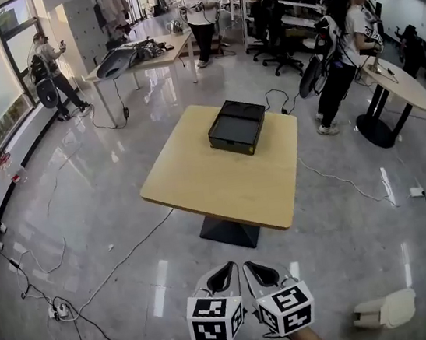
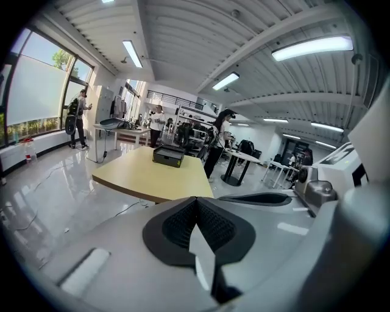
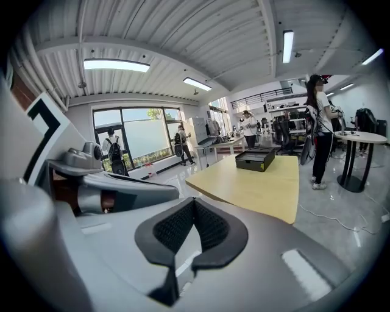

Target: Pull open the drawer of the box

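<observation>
The black box (image 1: 237,126) lies flat on the far part of a light wooden table (image 1: 222,180), well ahead of me. In the left gripper view the box (image 2: 169,156) is small and distant, and the right gripper view shows the box (image 3: 256,159) on the table (image 3: 256,186) too. My left gripper (image 1: 225,270) and right gripper (image 1: 249,267) hang side by side low in the head view, over the floor short of the table. Both are shut with nothing between the pads. Neither touches the table or the box. The box's drawer front cannot be made out.
Cables (image 1: 96,288) trail over the glossy floor at the left, and a white object (image 1: 384,310) lies on the floor at the lower right. A round table (image 1: 401,84) with a person (image 1: 342,53) stands at the right. More desks and people are at the back.
</observation>
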`<state>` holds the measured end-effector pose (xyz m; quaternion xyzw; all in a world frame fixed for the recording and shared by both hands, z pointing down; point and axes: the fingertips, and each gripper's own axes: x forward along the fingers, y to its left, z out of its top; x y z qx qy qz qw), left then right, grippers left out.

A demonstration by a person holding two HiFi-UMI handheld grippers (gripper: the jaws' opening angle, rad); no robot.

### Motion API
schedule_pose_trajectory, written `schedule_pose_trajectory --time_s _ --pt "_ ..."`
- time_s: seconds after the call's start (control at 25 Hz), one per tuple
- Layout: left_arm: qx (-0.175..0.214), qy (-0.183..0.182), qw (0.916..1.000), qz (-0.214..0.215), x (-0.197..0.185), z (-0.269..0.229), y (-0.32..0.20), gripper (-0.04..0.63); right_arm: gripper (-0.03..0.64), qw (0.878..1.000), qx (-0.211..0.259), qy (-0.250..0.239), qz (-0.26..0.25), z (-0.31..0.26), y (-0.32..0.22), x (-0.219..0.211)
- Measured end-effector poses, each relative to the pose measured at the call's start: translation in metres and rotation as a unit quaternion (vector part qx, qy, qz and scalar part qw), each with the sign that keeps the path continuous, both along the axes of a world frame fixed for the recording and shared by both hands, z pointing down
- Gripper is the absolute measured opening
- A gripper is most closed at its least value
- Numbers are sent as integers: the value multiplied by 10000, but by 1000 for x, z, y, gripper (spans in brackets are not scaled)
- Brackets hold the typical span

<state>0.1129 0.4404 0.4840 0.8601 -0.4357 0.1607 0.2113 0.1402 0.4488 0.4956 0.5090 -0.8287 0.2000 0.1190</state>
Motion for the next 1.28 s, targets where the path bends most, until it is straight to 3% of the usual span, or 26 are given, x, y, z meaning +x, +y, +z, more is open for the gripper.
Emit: schedule_pose_trajectory --time_s 0.12,0.6,0.88,1.28 --pt "-3 30 9999 106 -13 -7 -50 5 6 9999 -32 30 91 -6 -47 -15" --pt "-69 270 9986 445 -132 -3 -226 5 6 9990 -108 193 396 -6 -222 -133" --pt "-98 324 9974 644 -170 8 -274 5 6 9980 -5 333 533 -1 -272 -176" --pt "-189 260 9965 768 -140 17 -347 5 6 9975 -87 247 664 8 -347 -147"
